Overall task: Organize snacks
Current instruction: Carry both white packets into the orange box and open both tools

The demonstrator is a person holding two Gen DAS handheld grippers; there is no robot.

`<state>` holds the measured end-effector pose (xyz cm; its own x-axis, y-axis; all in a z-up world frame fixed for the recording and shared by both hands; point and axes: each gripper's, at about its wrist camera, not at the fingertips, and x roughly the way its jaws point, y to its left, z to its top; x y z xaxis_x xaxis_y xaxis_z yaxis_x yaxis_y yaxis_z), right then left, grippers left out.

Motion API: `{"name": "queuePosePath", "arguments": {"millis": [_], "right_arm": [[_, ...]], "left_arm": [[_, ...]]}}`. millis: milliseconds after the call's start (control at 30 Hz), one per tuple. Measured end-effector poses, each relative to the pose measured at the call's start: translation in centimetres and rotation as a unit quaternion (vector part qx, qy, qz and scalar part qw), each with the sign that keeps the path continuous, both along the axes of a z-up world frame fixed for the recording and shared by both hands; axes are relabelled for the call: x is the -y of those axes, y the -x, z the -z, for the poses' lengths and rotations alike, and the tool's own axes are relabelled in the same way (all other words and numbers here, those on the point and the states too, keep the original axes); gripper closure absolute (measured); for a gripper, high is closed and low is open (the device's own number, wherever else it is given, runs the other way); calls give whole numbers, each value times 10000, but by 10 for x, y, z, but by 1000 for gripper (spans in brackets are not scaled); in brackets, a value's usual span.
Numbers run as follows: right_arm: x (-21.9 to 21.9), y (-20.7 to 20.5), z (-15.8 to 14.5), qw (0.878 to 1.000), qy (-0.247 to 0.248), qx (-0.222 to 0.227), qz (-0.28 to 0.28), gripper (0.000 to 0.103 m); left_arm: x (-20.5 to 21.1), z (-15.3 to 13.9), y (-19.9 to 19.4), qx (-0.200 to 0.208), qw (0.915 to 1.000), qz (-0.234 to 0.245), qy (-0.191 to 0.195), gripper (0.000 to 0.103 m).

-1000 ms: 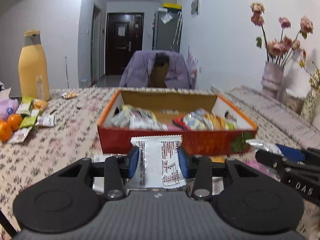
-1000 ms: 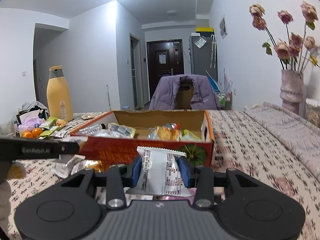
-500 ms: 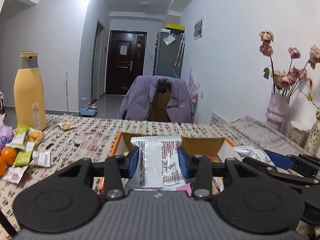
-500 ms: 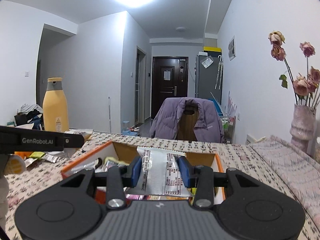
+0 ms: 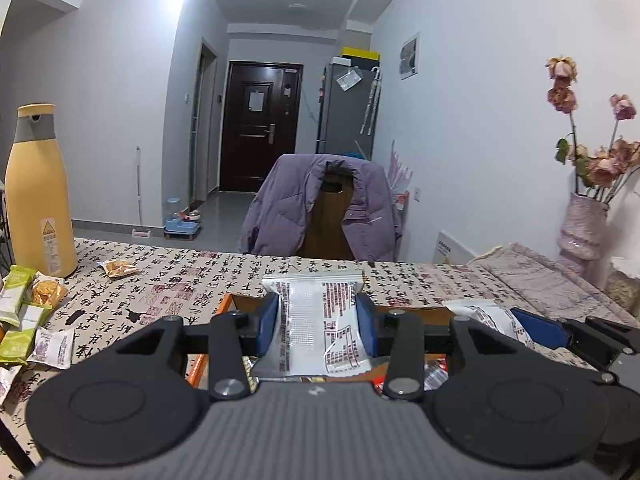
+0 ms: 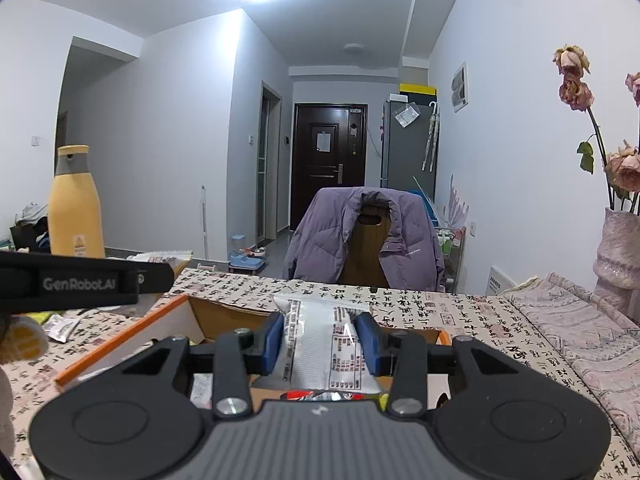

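My left gripper [image 5: 317, 322] is shut on a white snack packet [image 5: 316, 328] with red print, held upright between its blue pads. My right gripper [image 6: 325, 340] is shut on a similar white packet [image 6: 326, 346]. Both hang over the orange-rimmed cardboard box [image 6: 120, 344], whose far edge [image 5: 236, 300] shows just behind the left packet. Snack wrappers lie inside the box under the fingers. In the left wrist view the right gripper [image 5: 520, 326] with its packet shows at the right. In the right wrist view a finger of the left gripper [image 6: 80, 282] crosses the left side.
A tall yellow bottle [image 5: 38, 196] stands at the table's left. Loose snack packets [image 5: 32, 308] lie beside it on the printed tablecloth [image 5: 180, 280]. A chair with a purple jacket [image 5: 324, 208] stands behind the table. A pink vase of dried roses [image 5: 584, 220] stands at the right.
Both grippers moved forward and rose with their packets, from in front of the box to over it. The box's front wall and most of its contents dropped out of view.
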<state>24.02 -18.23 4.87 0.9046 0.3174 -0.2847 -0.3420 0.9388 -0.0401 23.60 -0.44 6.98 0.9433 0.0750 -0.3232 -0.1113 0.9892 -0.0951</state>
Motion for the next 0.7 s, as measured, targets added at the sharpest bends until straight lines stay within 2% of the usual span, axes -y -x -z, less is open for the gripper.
{"name": "queuePosePath", "arguments": {"millis": [267, 533, 633, 700], "right_arm": [[1, -18, 25, 9998, 54, -180, 70, 63], [-2, -16, 32, 9996, 175, -224, 68, 63], [1, -17, 31, 9995, 157, -264, 84, 62], [3, -19, 30, 9994, 97, -306, 89, 58]], "left_arm": [[-5, 28, -25, -234, 9995, -189, -50, 61], [-9, 42, -26, -324, 9993, -146, -89, 61], [-13, 42, -24, -291, 9994, -209, -24, 57], [-15, 42, -22, -239, 9994, -258, 6, 46]]}}
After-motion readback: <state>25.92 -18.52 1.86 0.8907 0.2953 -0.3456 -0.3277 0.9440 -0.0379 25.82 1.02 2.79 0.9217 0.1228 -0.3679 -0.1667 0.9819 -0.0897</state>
